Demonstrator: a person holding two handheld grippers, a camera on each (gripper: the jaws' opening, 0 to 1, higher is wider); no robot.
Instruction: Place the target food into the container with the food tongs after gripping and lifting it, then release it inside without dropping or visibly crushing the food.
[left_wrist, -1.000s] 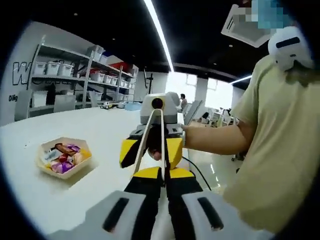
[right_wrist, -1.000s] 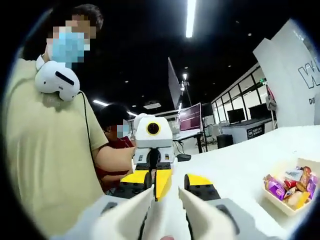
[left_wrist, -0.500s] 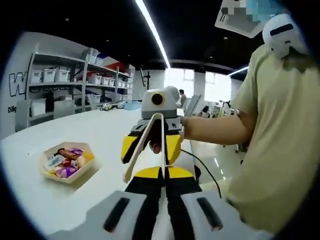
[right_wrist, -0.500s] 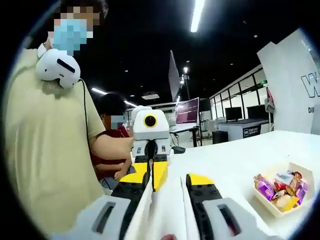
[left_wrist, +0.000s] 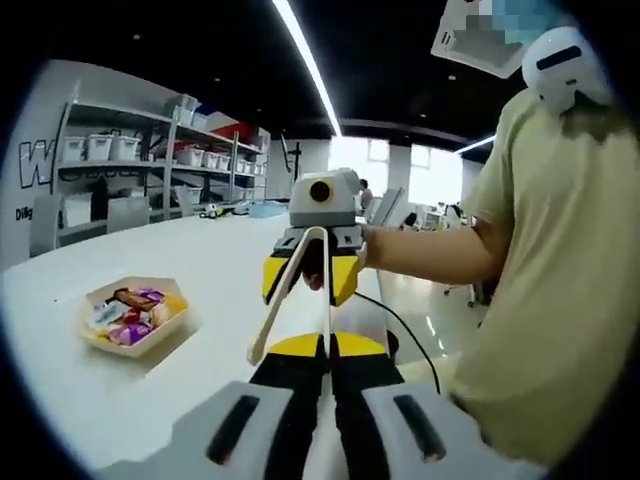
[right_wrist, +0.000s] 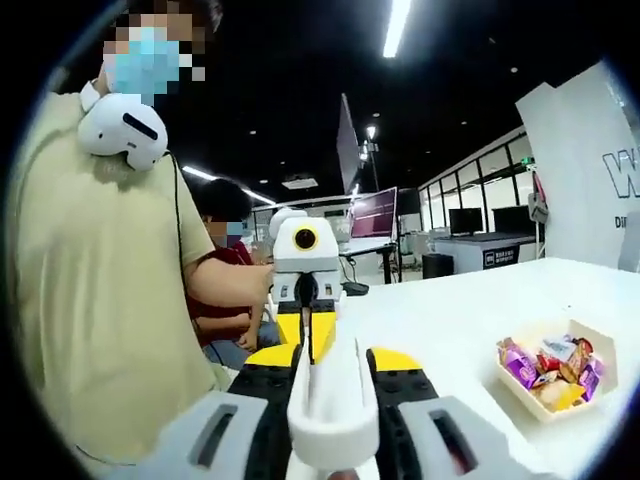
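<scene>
- The table (left_wrist: 130, 400) is broad and white, and it carries the tray (left_wrist: 133, 315), which also lies to the right in the right gripper view (right_wrist: 552, 372)
- A person in a yellow shirt (left_wrist: 540, 290) stands at the table's edge, well apart from the tray, holding both grippers up and facing each other
- The tongs (left_wrist: 297, 290) are in the air between the grippers, well above the table and well apart from the tray; the joined end is toward the right gripper (left_wrist: 318, 262), and the two arms stand spread, pinching nothing
- In the right gripper view the tongs' broad white end (right_wrist: 333, 405) sits between that gripper's own jaws, which appear closed on it
- The left gripper (left_wrist: 325, 365) has its jaws nearly together around one tong arm; whether they press it I cannot tell
- The food (left_wrist: 128, 312), wrapped sweets, is in the tray, untouched
- Judged step: settling the hold on the tongs, before any reach
- Next calls for lowering the spread tips over one sweet in the tray, then a gentle squeeze
</scene>
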